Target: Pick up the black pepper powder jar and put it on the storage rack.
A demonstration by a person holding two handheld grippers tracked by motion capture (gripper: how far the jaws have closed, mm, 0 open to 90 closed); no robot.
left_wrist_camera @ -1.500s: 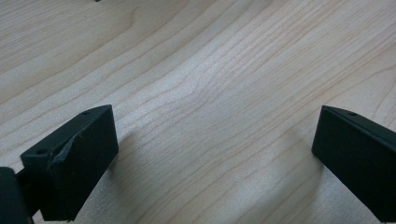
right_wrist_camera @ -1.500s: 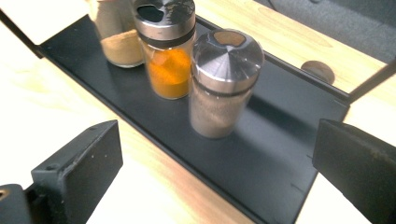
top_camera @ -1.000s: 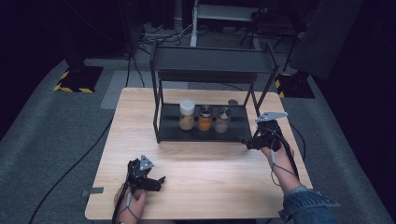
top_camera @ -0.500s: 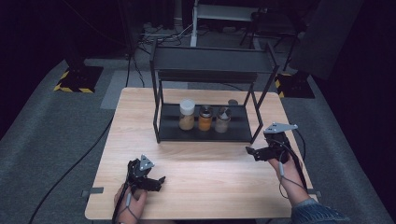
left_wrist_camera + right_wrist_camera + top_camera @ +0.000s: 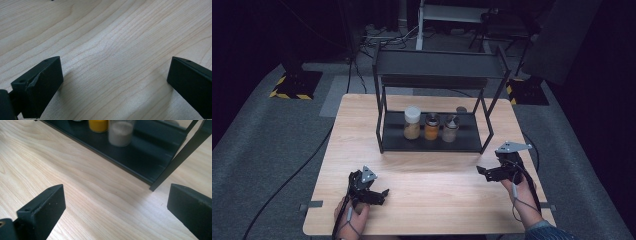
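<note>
A black two-tier rack (image 5: 439,67) stands at the back middle of the wooden table (image 5: 432,210). Its lower shelf (image 5: 394,137) carries three jars: a white-lidded tan one (image 5: 412,123), an orange one (image 5: 431,127) and a pale sandy one (image 5: 450,128). My left gripper (image 5: 377,194) rests low at the near left, open over bare wood (image 5: 115,80). My right gripper (image 5: 488,173) hovers open in front of the rack's right front leg (image 5: 172,167), and its view (image 5: 116,205) shows the sandy jar (image 5: 121,132) and the orange jar (image 5: 98,125) ahead.
Grey carpet surrounds the table, with cables (image 5: 287,180) trailing across it at the left. Yellow-black striped plates (image 5: 292,85) lie on the floor behind. Bare wood stretches between the two grippers, in front of the rack.
My right gripper has pulled back from beside the rack's right front corner toward the near edge of the table. The left gripper has stayed put.
</note>
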